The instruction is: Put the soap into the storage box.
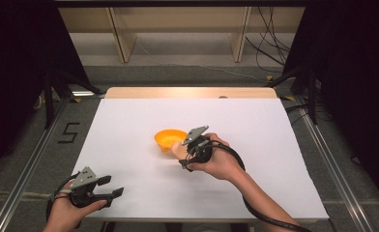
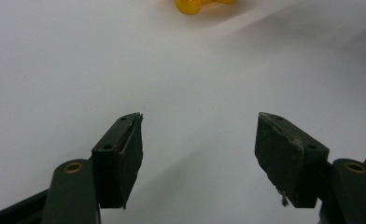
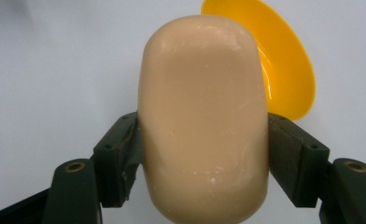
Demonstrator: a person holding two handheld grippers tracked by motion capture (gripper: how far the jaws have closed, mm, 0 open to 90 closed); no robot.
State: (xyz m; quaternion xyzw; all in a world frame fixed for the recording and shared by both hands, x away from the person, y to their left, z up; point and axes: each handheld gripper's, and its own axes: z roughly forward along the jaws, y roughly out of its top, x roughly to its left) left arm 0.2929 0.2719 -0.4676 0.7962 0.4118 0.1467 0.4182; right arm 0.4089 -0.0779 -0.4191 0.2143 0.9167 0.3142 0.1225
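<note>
Your right gripper is clamping a pale peach, rounded oblong block, most likely a soap-like bar. In the right gripper view both black jaws are pressing against the block's long sides near its lower half, spread only as far as the block's width. The block's long axis is running straight out along the jaws, away from your hand, with its rounded far end pointing toward the orange bowl. From the high view, you are holding the right gripper near the middle of the white table, and the block is showing as a small peach patch just beside the bowl, on the bowl's near right side. Whether the block is touching the bowl's rim or hanging just short of it, I cannot tell.

Your left gripper is resting near the front left corner of the table, well apart from the bowl. In the left gripper view its jaws are standing wide apart with nothing between them, only bare white tabletop.

Your right hand is covering most of the gripper body in the high view, and the block's near end is being cut off by the bottom edge of the right gripper view. At the top edge of the left gripper view, a small yellow-orange shape is being cropped too much to identify.
</note>
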